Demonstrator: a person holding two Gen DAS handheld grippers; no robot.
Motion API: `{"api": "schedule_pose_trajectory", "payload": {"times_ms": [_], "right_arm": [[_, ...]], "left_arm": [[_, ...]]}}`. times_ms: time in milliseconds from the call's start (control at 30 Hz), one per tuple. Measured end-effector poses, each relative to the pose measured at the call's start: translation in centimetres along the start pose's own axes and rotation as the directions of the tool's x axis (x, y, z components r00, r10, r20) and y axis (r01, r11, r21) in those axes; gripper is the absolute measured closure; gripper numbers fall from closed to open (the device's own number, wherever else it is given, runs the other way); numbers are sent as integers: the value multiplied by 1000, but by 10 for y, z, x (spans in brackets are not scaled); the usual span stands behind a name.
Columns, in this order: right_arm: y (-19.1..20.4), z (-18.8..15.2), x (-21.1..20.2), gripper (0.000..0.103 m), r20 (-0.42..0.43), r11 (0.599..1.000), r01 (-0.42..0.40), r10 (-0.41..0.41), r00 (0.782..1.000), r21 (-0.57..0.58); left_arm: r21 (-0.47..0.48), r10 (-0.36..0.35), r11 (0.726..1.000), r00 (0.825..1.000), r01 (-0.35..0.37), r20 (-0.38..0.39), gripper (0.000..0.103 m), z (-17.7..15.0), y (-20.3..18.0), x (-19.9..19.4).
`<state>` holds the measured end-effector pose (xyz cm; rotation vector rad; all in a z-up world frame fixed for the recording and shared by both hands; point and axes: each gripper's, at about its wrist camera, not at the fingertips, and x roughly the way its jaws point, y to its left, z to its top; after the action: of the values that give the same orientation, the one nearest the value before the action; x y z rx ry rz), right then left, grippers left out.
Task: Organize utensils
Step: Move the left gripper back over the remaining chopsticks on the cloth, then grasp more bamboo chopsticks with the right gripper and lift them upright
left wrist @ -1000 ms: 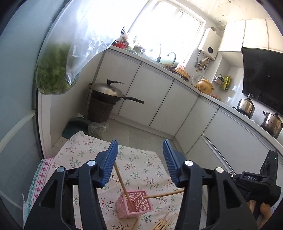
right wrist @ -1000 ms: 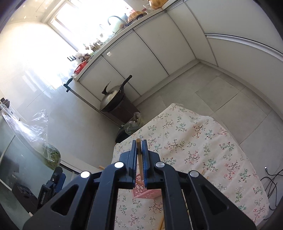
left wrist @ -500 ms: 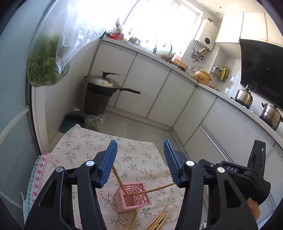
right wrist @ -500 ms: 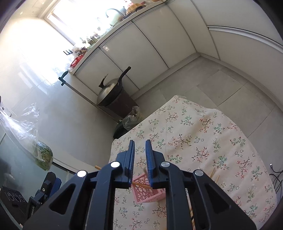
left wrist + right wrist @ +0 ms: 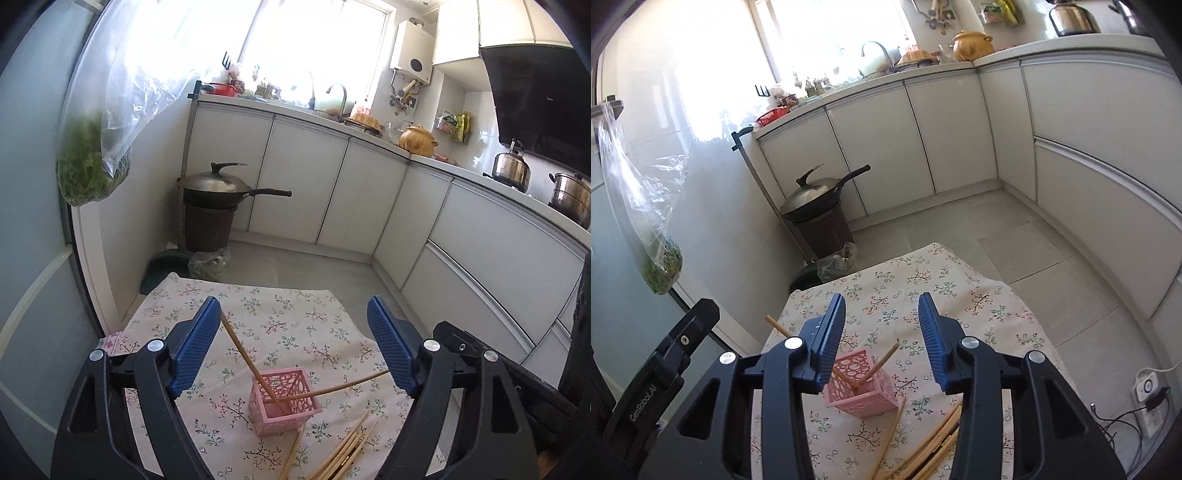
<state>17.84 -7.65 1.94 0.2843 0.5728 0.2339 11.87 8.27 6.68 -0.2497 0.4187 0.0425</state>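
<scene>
On the flowered cloth, close to the near edge, a bunch of loose chopsticks lies flat. They are thin wood, very light and stiff, and they could roll or slip. I think the best place to pinch one is near its middle, so it does not tip.

Just past them stands the pink basket, with two chopsticks leaning out of it. It looks like light plastic full of holes, so a bump may push it over.

The left tongs are opening wide and hold nothing; one stick in the basket only leans near the left blue pad. The right tongs are opening too, and nothing is between them.

From the left side you can see the stove pots on the far counter. From the right side you can see a white plug box with wires on the floor by the right edge of the cloth. Both sides show the black pan on its stand and the bag of greens hanging up.
</scene>
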Motion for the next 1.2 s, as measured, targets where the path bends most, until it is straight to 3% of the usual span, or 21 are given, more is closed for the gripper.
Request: {"api": "schedule_pose_trajectory", "payload": {"times_ms": [100,267,467,533,600,667,700,767,833,967,1067,1133,1200], "right_arm": [[-1,-4,-7,47,15,1000,20,-20,1000,-12],[-12,-11,-13,41,8,998,67,-67,998,2],[-35,-28,-25,15,17,990,124,-125,992,74],[-44,-36,-28,10,-2,987,133,-133,991,87],[-53,-45,-28,9,-35,986,143,-140,990,91],[-65,-55,-27,9,-80,983,157,-149,986,99],[-72,-60,-26,9,-103,981,160,-149,983,109],[-84,-69,-25,9,-144,977,165,-146,979,131],[-96,-77,-23,9,-181,972,173,-144,973,157],[-118,-81,-24,9,-222,957,184,-134,966,222],[-131,-81,-26,9,-231,946,186,-125,965,266],[-138,-81,-25,9,-236,940,190,-124,964,283],[-145,-82,-23,9,-244,936,200,-130,961,291]], "left_arm": [[14,10,1000,1000,-10,-3,20,-3,-3,-3],[30,33,999,999,-33,-5,15,-10,-5,-6],[48,38,998,998,-37,-40,7,-23,-5,-10],[72,43,997,995,-36,-95,7,-32,-6,-5],[100,55,994,977,-35,-205,7,-50,-4,10],[90,50,996,941,-21,-335,7,-76,2,26],[79,41,997,912,-10,-408,7,-90,6,36],[53,24,999,837,6,-547,7,-119,15,54],[35,34,999,785,-16,-619,8,-145,25,66],[75,80,996,762,-41,-643,13,-171,30,89],[20,37,999,739,-32,-673,22,-182,29,113],[33,40,999,735,-24,-676,29,-189,22,125],[105,101,994,742,-41,-663,35,-195,12,136]]}}
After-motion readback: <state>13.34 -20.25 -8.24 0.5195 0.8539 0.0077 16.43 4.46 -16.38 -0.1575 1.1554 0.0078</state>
